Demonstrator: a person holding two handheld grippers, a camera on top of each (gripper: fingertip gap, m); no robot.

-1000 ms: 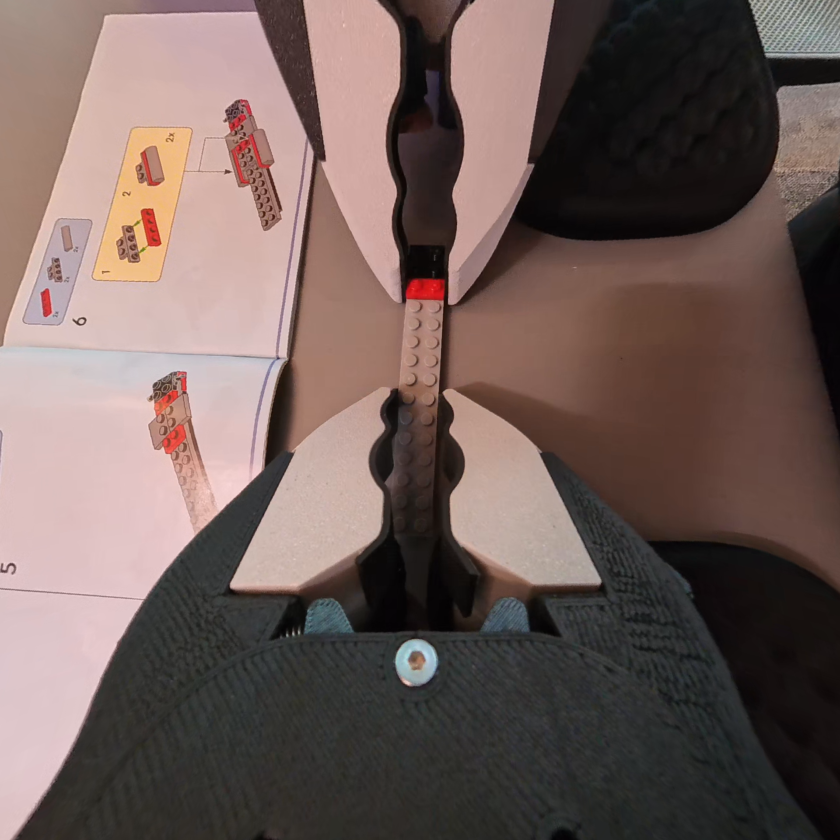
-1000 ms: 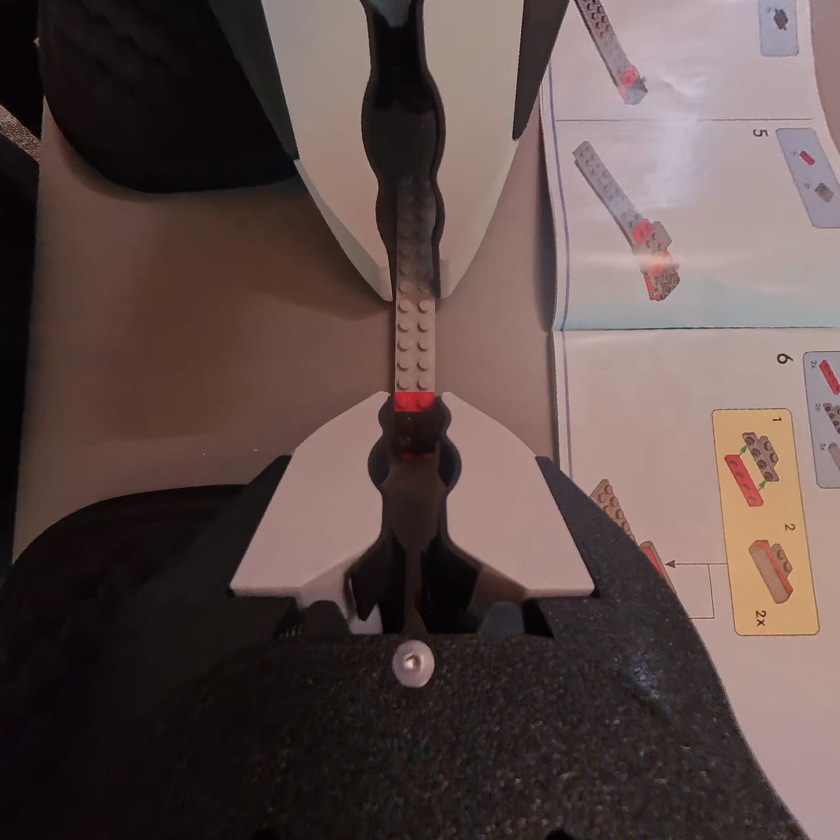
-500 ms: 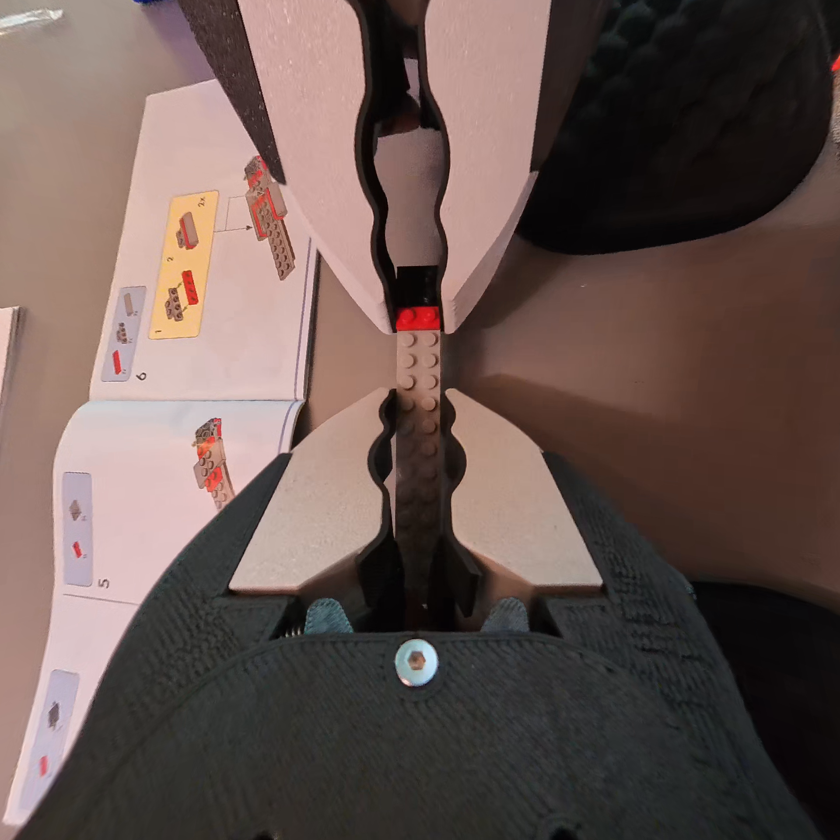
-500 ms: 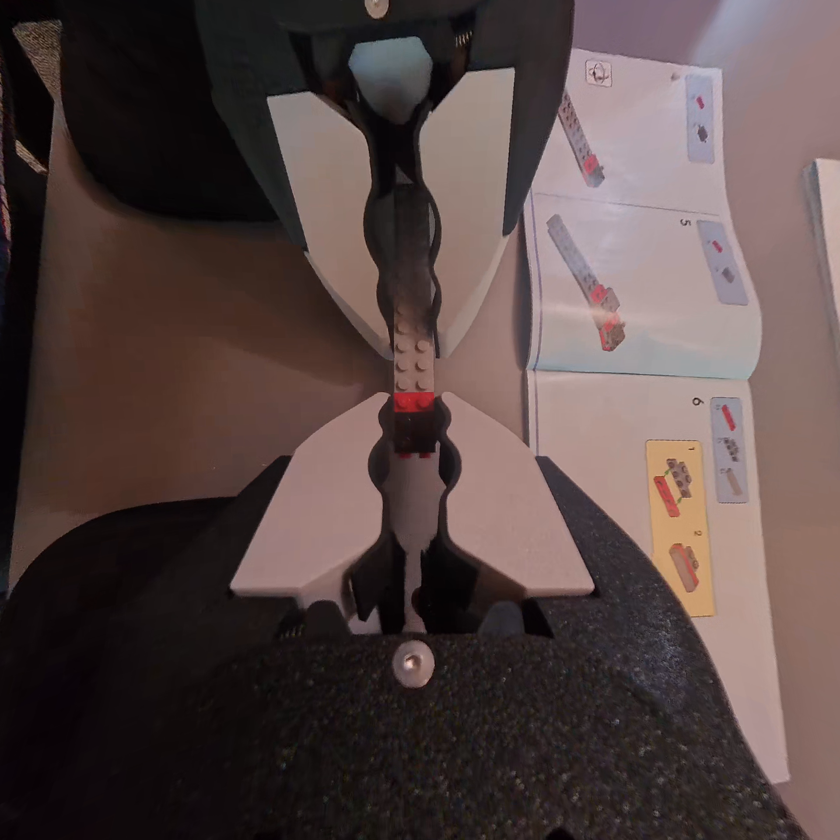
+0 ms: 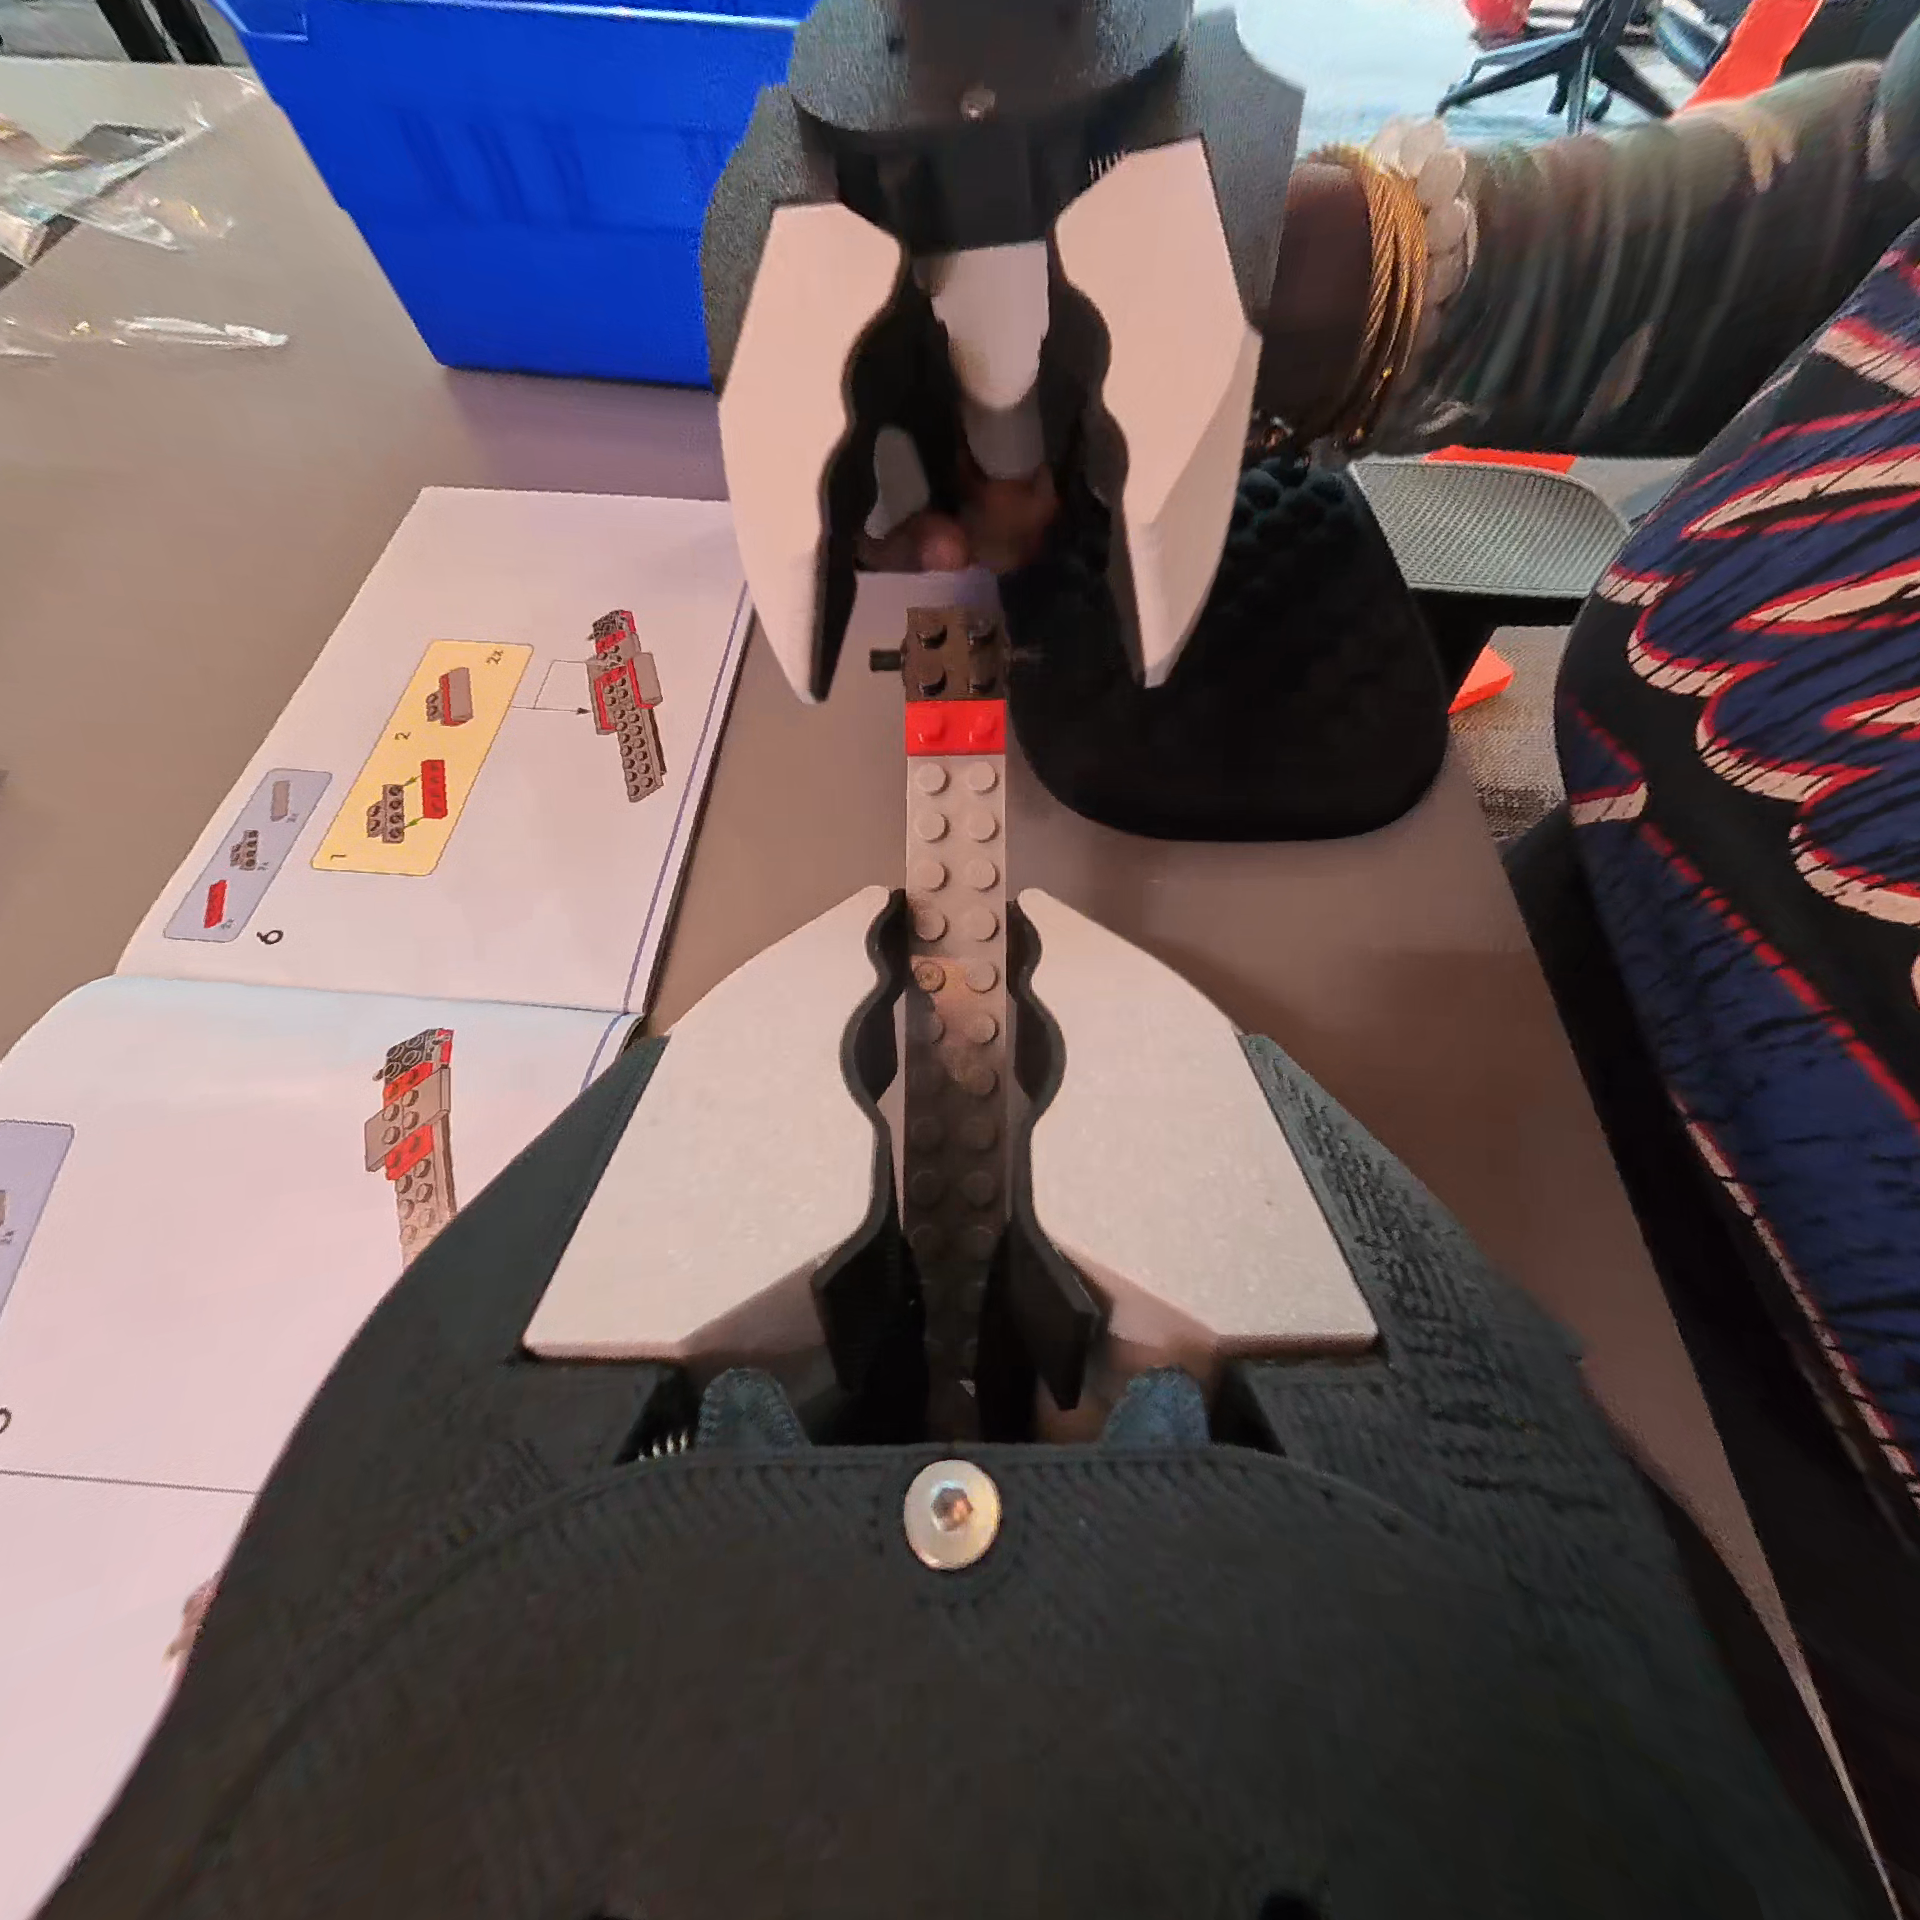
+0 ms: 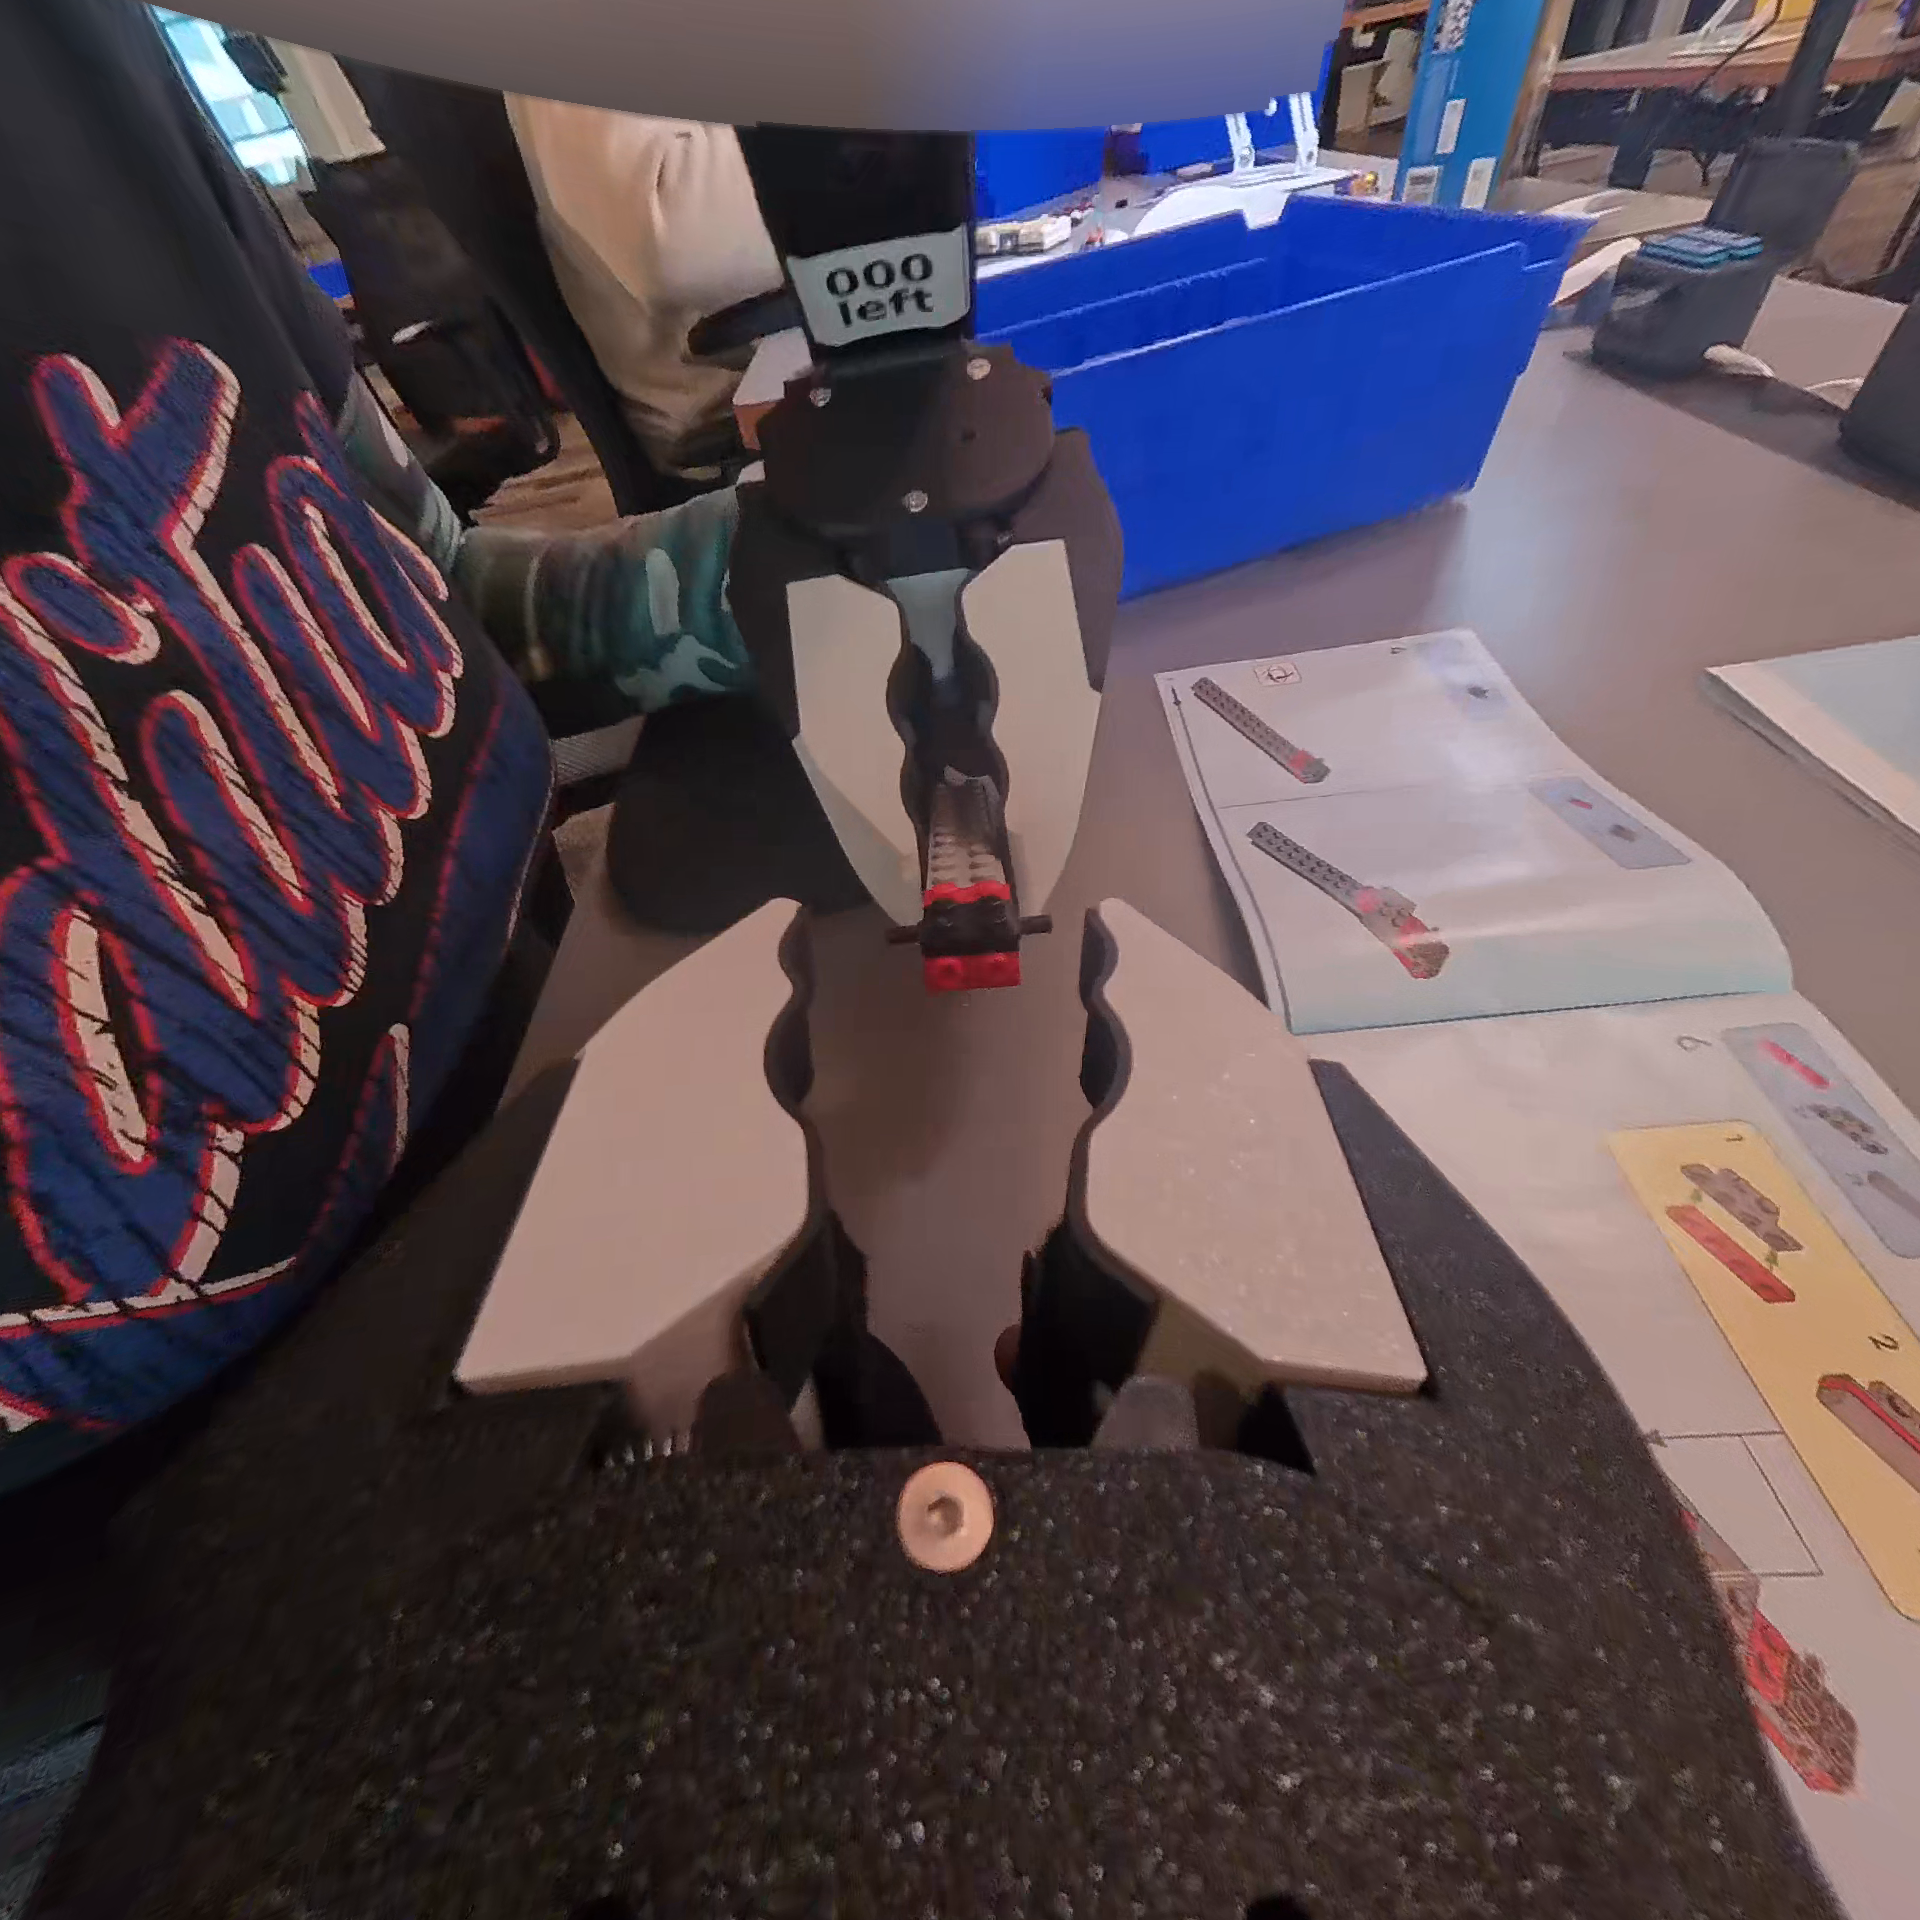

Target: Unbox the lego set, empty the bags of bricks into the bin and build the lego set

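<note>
My left gripper [image 5: 956, 899] is shut on a long grey plate assembly [image 5: 956, 831] that sticks out forward, with a red brick and a black brick with side pins at its far tip. In the right wrist view the same assembly [image 6: 968, 935] points at me, held by the left gripper [image 6: 951, 883]. My right gripper [image 6: 943, 914] is open and empty, its tips just either side of and short of the assembly's red and black tip. In the left wrist view the right gripper [image 5: 982, 675] hangs open around the black end, apart from it.
An open instruction booklet [image 5: 436, 790] lies on the grey table [image 5: 1247, 987], also in the right wrist view [image 6: 1455, 831]. A blue bin [image 5: 520, 177] stands behind it. Clear plastic bags [image 5: 94, 166] lie far left. A person in a patterned top [image 6: 208, 831] sits close. Less than 4 cm separates the two grippers' tips.
My right gripper has opened and let go of the assembly's red and black end, then drawn back and up. The left gripper keeps hold. Both views have tilted up from the table.
</note>
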